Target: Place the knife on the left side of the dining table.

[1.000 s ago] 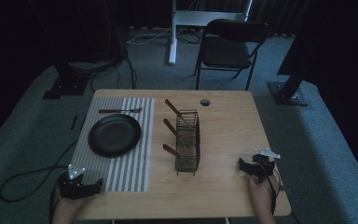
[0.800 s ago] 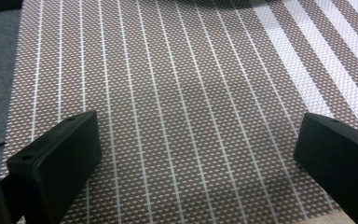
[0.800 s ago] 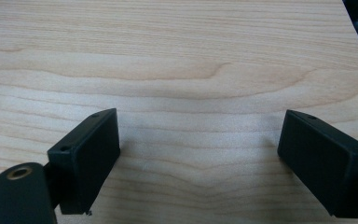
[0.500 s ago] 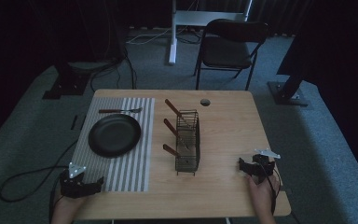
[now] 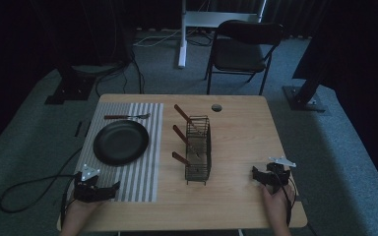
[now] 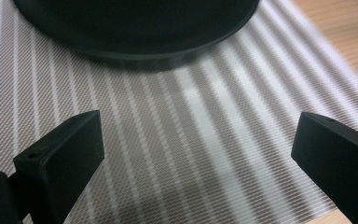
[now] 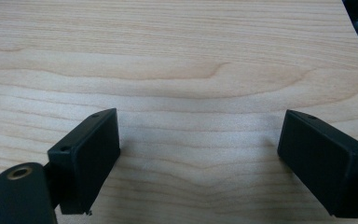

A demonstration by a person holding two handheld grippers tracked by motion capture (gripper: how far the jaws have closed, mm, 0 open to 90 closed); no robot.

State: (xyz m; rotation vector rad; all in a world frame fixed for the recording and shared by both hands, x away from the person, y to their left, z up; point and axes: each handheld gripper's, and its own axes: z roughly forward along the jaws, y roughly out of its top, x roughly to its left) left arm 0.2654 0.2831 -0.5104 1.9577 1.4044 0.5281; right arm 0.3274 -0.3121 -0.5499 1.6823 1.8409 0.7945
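Resting low over the striped mat (image 6: pixel 177 154), left gripper (image 6: pixel 196 154): fingers (image 6: pixel 60 158) spread wide, nothing between them; black plate (image 6: pixel 135 23) just ahead. Right gripper (image 7: pixel 198 158): fingers (image 7: pixel 86 156) spread wide, nothing held, over bare wooden table (image 7: pixel 182 60). High view: left gripper (image 5: pixel 94 189) at the mat's near edge, right gripper (image 5: pixel 268 175) near the table's right edge. Wire rack (image 5: pixel 198 149) mid-table, three brown-handled utensils (image 5: pixel 180 159) lodged in it. Fork (image 5: pixel 126 117) on the mat beyond the plate (image 5: pixel 121 142).

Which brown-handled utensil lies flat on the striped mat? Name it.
The brown-handled fork beyond the black plate; the other three stand in the wire rack.
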